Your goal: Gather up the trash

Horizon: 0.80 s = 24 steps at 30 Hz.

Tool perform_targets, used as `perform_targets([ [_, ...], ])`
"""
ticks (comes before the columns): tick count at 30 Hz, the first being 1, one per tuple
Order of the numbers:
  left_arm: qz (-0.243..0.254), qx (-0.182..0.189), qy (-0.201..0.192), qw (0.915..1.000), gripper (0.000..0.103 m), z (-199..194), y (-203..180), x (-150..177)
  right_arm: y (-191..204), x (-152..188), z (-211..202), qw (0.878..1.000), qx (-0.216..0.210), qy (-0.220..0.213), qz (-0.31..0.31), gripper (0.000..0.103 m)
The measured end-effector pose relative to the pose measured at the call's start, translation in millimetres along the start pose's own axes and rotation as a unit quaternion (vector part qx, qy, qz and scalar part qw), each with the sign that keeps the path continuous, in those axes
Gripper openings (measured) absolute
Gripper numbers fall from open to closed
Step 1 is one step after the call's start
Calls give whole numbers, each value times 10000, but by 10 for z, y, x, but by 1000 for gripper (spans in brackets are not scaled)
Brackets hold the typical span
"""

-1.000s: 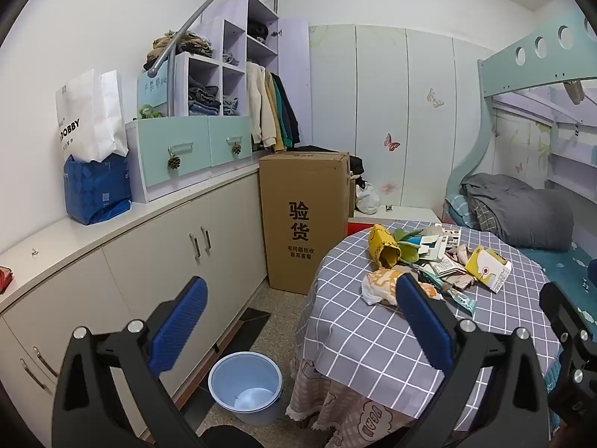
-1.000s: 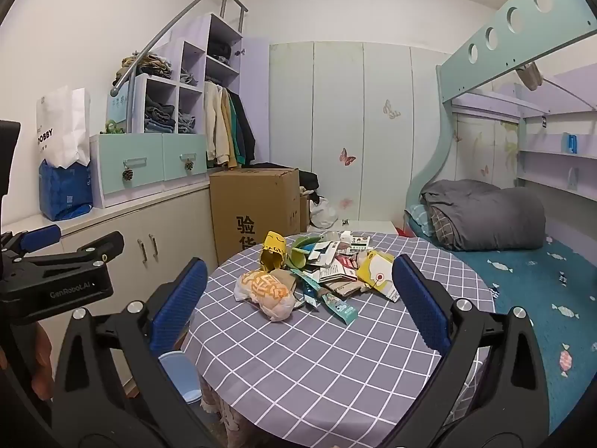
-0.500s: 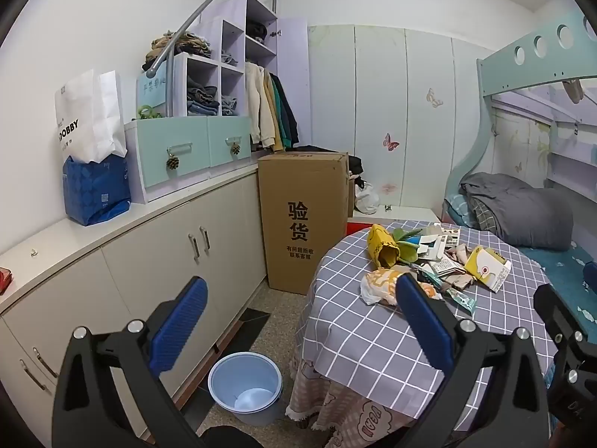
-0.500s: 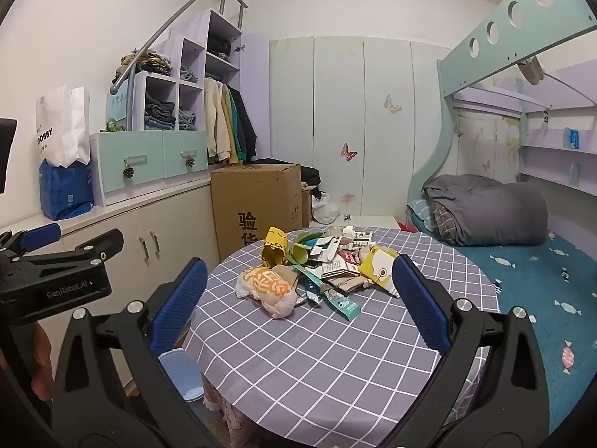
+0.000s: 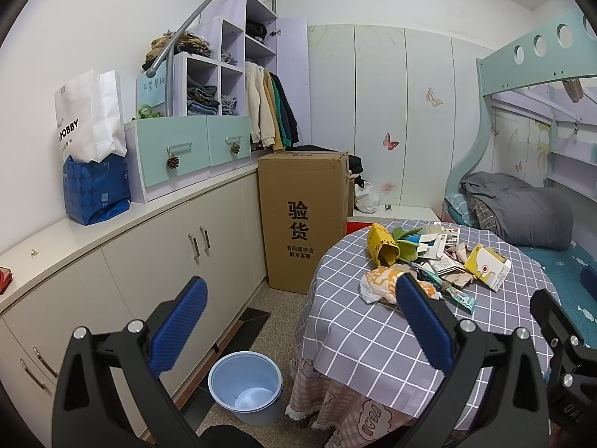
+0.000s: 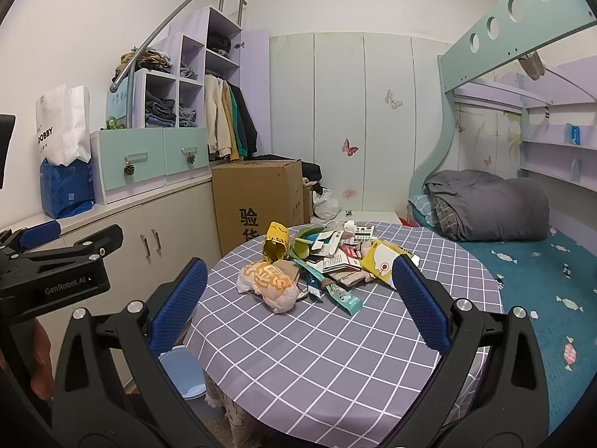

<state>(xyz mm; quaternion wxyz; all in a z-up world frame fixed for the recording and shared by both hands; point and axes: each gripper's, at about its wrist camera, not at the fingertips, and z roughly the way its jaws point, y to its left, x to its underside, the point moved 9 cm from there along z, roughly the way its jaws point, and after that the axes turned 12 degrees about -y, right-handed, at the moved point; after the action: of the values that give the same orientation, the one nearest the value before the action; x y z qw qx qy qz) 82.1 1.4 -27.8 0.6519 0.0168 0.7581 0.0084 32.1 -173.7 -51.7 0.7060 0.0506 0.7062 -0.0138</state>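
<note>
Bedroom walls are pale with butterfly stickers, and a round table with a purple checked cloth stands near a bunk bed. On the table lies a pile of trash: a crumpled orange and white bag, a yellow cup lying on its side, a yellow and white carton, a green wrapper and some paper bits, all close together near the far side of the table. A blue bin sits on the floor just beside the table, next to the long low cabinets. A tall brown cardboard box stands behind it. The left gripper is held wide, with nothing between its blue pads, up over the floor and the table edge. The right gripper is wide too and holds nothing, up above the near part of the table, well apart from the trash.
</note>
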Motion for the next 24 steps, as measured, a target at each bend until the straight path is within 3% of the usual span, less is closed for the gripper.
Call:
perform_targets([
  [24,20,50,34,10000,99,23,-103,106,7,76,-31,10000,0,63,24,97],
])
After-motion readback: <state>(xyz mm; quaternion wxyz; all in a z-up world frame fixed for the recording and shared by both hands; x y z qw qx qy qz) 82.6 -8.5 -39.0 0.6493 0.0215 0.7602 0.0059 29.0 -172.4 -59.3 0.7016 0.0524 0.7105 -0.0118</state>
